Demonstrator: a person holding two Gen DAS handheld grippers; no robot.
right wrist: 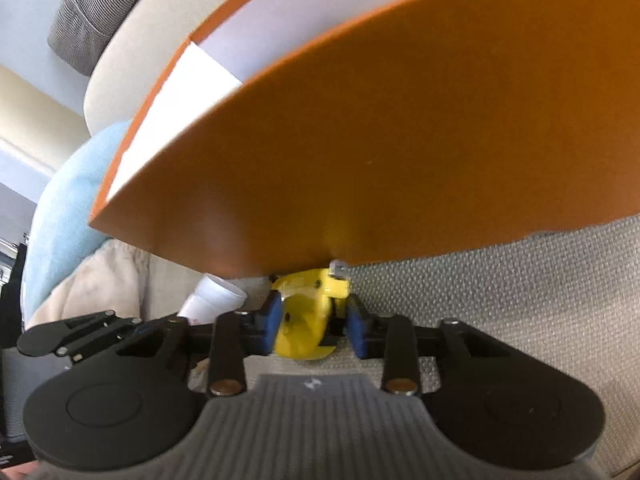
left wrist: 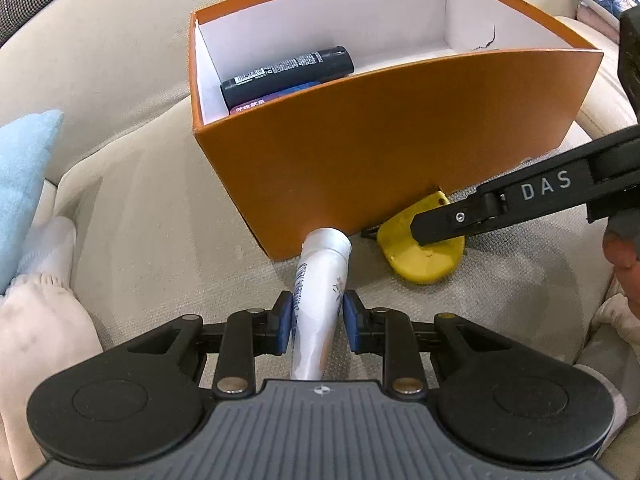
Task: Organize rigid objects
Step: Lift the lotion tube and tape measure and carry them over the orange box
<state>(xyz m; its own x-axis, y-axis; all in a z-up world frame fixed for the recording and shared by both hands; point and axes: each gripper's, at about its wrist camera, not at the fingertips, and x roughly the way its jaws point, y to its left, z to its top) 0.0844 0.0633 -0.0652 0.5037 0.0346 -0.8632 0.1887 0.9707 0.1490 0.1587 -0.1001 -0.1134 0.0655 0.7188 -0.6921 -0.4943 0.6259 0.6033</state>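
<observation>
Working both grippers on a beige sofa cushion [left wrist: 168,216], I am gathering loose items beside an orange box [left wrist: 384,140] that is sitting at twelve o'clock from each wrist. My left gripper [left wrist: 317,320] is bracketing a white tube [left wrist: 320,292], its blue pads sitting just beside the tube's sides; whether they are pressing yet I cannot tell. The tube's wide cap is lying against the foot of the box's near wall. My right gripper [right wrist: 313,322] is standing part open around a yellow tool [right wrist: 306,320] lying just beside that same wall; the left pad is looking near or touching, the right pad apart, so nothing is gripped there yet. Inside the box, at its ten o'clock corner, a black tube [left wrist: 288,72] is already lying with a purple pack [left wrist: 256,106]. To do this well, I judge I should be closing squarely on each body, lifting clear of the near wall before crossing it, and keeping my two grippers from colliding, since they are working close together.
</observation>
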